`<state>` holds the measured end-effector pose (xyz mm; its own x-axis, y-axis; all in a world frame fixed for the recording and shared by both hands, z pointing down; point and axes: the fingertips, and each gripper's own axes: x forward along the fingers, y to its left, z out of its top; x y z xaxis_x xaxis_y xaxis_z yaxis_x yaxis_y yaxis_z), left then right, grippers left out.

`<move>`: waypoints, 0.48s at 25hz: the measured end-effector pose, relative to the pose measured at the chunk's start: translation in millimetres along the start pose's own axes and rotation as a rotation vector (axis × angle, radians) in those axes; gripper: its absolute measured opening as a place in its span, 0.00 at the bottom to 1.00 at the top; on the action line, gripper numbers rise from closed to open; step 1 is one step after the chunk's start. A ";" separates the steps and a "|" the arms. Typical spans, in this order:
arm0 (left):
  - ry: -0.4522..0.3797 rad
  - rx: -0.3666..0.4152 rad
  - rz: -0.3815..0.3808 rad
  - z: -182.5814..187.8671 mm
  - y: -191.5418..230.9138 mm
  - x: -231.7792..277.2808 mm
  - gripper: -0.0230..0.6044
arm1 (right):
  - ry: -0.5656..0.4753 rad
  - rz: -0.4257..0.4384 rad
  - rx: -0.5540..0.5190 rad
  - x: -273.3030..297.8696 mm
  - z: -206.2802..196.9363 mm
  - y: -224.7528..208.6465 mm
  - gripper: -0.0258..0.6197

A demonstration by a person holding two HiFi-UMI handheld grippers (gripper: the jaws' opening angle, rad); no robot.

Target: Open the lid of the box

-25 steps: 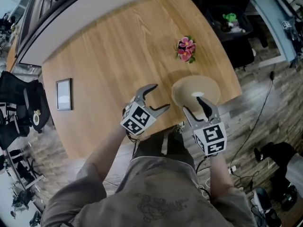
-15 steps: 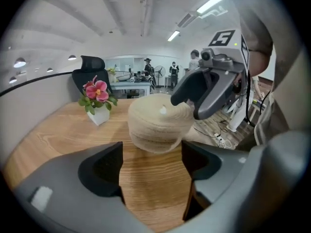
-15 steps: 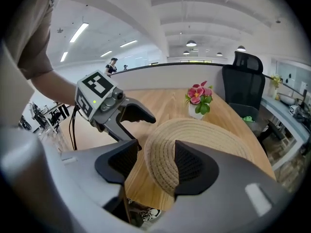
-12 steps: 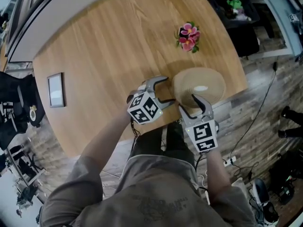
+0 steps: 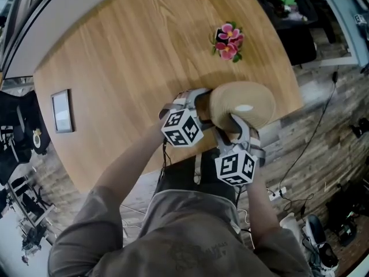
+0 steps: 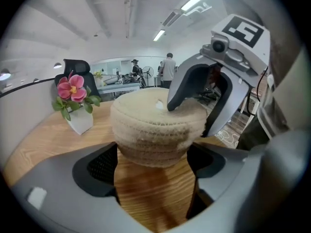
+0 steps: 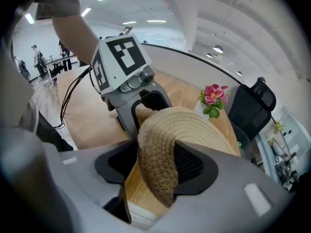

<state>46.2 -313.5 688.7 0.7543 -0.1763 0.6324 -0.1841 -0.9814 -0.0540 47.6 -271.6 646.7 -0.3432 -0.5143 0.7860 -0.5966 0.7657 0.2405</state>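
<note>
A round woven box (image 5: pixel 242 104) with a lid stands on the wooden table (image 5: pixel 132 56) near its front edge. My left gripper (image 5: pixel 209 113) reaches in from the left. In the left gripper view its jaws are opening wide, and the box's body (image 6: pixel 155 130) sits between the fingertips of the left gripper (image 6: pixel 154 152). My right gripper (image 5: pixel 233 126) comes from the front. One finger lies on the lid's top beside a white knob (image 6: pixel 159 104), the other runs down the side. In the right gripper view the lid's rim (image 7: pixel 158 164) is pinched between the pads.
A small white pot of pink flowers (image 5: pixel 229 41) stands behind the box. A grey framed panel (image 5: pixel 61 111) lies at the table's left. The table's front edge runs just under the box. A black chair (image 5: pixel 17 126) stands left of the table.
Both grippers have closed in on the box. The left one moved right until its jaws came round the box's side. The right one moved forward onto the lid's rim.
</note>
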 end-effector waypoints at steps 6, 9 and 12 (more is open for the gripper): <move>-0.013 -0.001 -0.012 1.0 2.0 -1.8 0.73 | -0.010 -0.016 -0.042 1.6 2.2 -3.6 0.39; -0.013 -0.008 -0.015 1.2 2.5 -1.9 0.72 | -0.025 -0.008 -0.045 0.2 3.1 -4.4 0.37; -0.007 -0.013 -0.016 1.1 2.0 -1.9 0.72 | -0.065 0.008 -0.007 -5.4 5.8 -6.1 0.35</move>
<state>45.1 -315.2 686.6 0.7619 -0.1613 0.6273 -0.1802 -0.9830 -0.0339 48.9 -275.8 637.7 -0.3942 -0.5321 0.7493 -0.5889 0.7722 0.2386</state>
